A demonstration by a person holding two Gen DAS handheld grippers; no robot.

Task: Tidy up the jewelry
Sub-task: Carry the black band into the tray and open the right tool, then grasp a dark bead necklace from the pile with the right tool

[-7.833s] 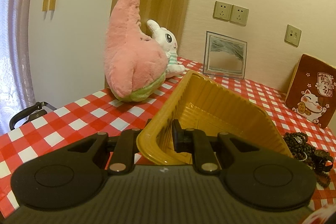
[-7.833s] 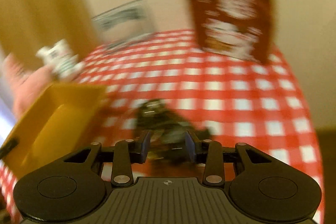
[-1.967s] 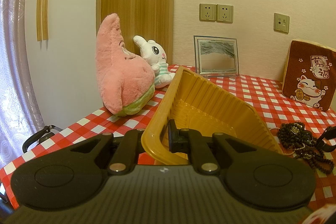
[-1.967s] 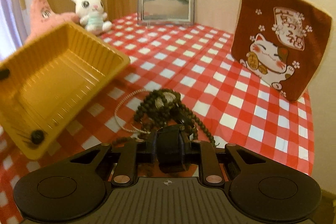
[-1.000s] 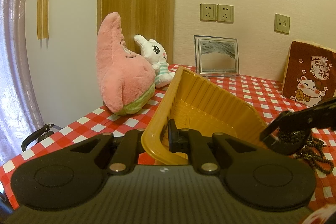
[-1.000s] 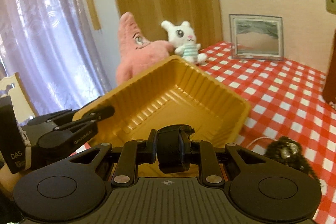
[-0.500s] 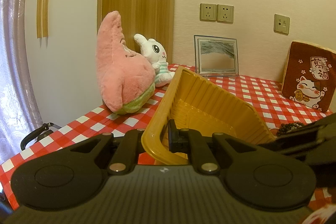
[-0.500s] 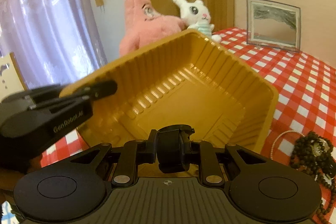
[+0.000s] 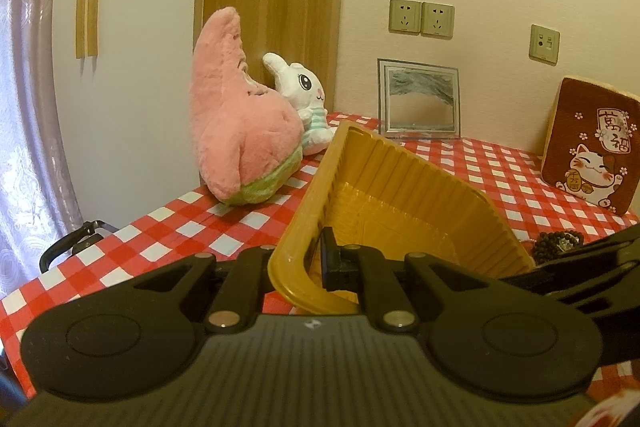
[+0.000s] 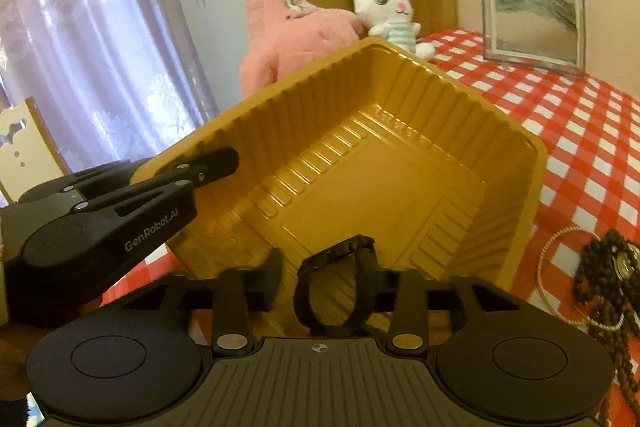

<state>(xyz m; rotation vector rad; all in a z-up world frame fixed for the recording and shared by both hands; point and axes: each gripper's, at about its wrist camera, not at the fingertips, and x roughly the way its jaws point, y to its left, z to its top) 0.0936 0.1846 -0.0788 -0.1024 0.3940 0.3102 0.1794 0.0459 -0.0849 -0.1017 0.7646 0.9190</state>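
In the left wrist view, the left claw [image 9: 314, 261] is seen clamped shut on the near rim of the yellow tray [image 9: 404, 183], one finger inside the wall and one outside, so that the tray is held tilted up off the checked desk [image 9: 168, 223] with its open side turned toward the right. A pink plush [image 9: 240, 119] and a white rabbit [image 9: 298, 95] are set well behind it, and the right claw's dark body [image 9: 588, 259] is seen reaching in from the right edge, just in front of a heap of dark beads [image 9: 558, 245]. In the right wrist view, the right claw [image 10: 326, 281] is poised just over the tray's near wall, and its jaws have just been opening: a black bracelet [image 10: 334, 287] hangs between them, touching the right finger and apart from the left, so it appears released rather than gripped. The tray's hollow lies directly ahead of and below this claw, and the bracelet's loop stands upright across the gap. The left claw [image 10: 208, 167] is seen pinching the tray's left rim. The remaining beads [image 10: 608, 279] lie on the desk to the right, nearer the right hand, which is judged the one to fetch them next.
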